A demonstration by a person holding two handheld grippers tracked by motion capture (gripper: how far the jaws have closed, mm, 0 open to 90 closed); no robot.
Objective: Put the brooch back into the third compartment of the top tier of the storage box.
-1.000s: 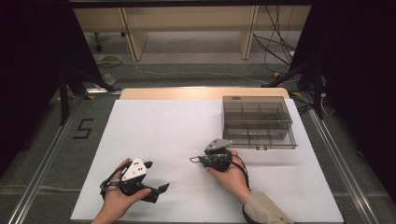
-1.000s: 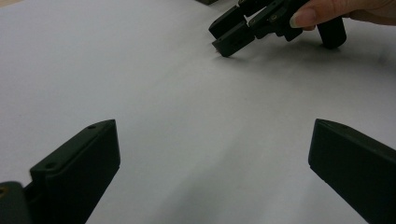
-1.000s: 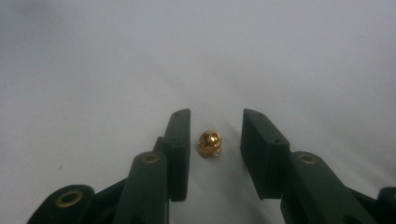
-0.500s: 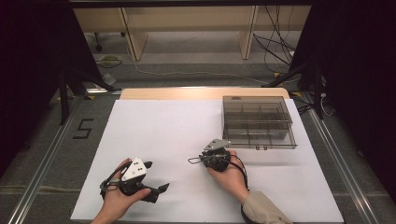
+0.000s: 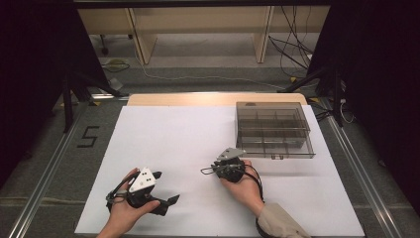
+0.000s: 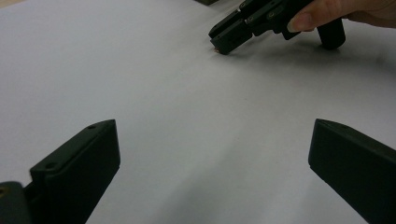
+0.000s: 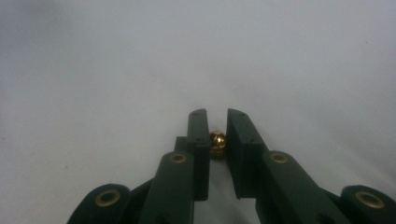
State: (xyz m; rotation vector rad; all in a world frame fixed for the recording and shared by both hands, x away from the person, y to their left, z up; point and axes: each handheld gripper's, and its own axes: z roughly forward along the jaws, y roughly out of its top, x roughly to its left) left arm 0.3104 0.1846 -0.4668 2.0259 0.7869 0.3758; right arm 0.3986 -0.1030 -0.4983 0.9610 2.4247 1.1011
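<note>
A small gold bead (image 7: 217, 143) sits between the pads of my right gripper (image 7: 217, 116), which is shut on it low over the white sheet. Its jaws have just been closing on the bead. In the high view the right gripper (image 5: 204, 171) points left, near the middle of the sheet, held by a hand with a beige sleeve. My left gripper (image 5: 167, 188) rests at the front left with its jaws wide open and nothing between them. In the left gripper view the left gripper (image 6: 212, 135) faces bare sheet, and the right gripper (image 6: 222, 44) shows farther off with its tip on the sheet.
A clear smoky plastic organizer box (image 5: 275, 130) with several compartments stands at the back right of the white sheet (image 5: 173, 134). A wooden table edge (image 5: 198, 99) runs behind the sheet. Cables and dark stands lie on the floor beyond.
The right gripper's jaws look drawn closer together than a second ago. Both hands have kept their places.
</note>
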